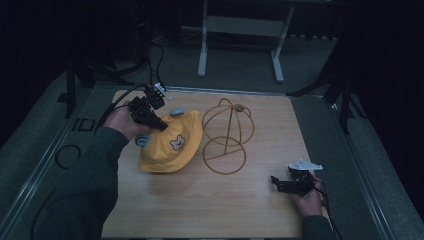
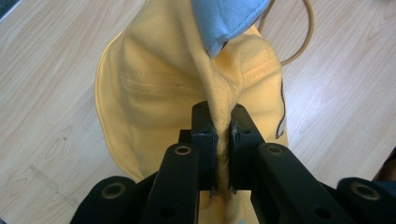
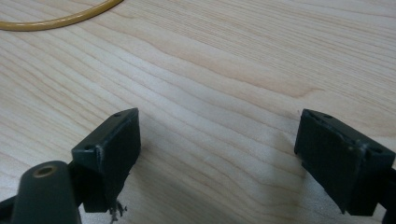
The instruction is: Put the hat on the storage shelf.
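**Hat pinched and off the table's left side, stand waiting**

My left gripper [image 1: 159, 125] has its jaws closed tight on a fold of the yellow hat [image 1: 172, 145]; in the left gripper view the fabric [image 2: 223, 135] is squeezed into a thin ridge between the pads. The hat hangs from that pinch over the left half of the table [image 1: 210, 210], its lower brim apparently resting on the wood, just beside the wire hat stand [image 1: 227, 135], which sits near the middle, closer to the far edge. My right gripper [image 1: 280, 184] rests low near the right edge, towards the near corner, jaws spread wide with nothing between them but bare wood.

What worries me: I hold only one narrow pleat, so the cloth may slide out if I swing it quickly. The hat droops shut rather than open, and I judge it could catch on the stand's wire dome or drape off one side instead of seating. The stand looks light; a snagged brim could drag or tip it, and my right gripper is well apart from its base ring [image 3: 60, 21], too far to steady it.

As for writing, I can read none. The hat carries a small bear-face patch [image 1: 176, 143] and blue ear flaps [image 2: 224, 18], no legible label.
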Tool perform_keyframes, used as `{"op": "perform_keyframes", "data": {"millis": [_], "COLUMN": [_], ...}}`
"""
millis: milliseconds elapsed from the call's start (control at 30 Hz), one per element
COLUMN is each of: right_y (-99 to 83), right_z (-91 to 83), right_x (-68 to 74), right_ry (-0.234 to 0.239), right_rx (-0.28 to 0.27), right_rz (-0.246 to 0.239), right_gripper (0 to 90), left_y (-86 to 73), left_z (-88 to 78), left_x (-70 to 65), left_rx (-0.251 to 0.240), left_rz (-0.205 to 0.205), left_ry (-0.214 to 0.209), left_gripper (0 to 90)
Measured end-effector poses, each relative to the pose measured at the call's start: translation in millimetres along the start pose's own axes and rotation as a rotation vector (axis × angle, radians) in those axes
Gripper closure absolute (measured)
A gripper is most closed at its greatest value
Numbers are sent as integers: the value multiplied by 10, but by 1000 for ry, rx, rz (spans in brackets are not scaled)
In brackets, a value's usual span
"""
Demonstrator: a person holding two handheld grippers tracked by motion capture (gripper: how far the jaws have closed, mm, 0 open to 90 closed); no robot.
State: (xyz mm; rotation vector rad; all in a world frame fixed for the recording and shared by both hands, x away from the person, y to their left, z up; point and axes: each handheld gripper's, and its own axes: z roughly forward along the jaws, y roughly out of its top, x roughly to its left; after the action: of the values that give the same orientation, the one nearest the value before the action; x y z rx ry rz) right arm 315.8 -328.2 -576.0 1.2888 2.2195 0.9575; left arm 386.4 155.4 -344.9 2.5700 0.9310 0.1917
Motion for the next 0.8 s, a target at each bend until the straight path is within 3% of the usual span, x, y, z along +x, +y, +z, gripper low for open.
{"op": "perform_keyframes", "data": {"millis": [167, 800], "right_y": [0, 1], "right_z": [0, -1], "right_x": [0, -1], "right_ry": [1, 1], "right_rx": [0, 2], "right_rz": [0, -2], "right_gripper": [144, 144], "left_y": [18, 73], "left_z": [-39, -353], "left_x": [35, 96], "left_rx": [2, -64], "left_rz": [7, 3], "left_ry": [11, 51], "left_gripper": [833, 830]}}
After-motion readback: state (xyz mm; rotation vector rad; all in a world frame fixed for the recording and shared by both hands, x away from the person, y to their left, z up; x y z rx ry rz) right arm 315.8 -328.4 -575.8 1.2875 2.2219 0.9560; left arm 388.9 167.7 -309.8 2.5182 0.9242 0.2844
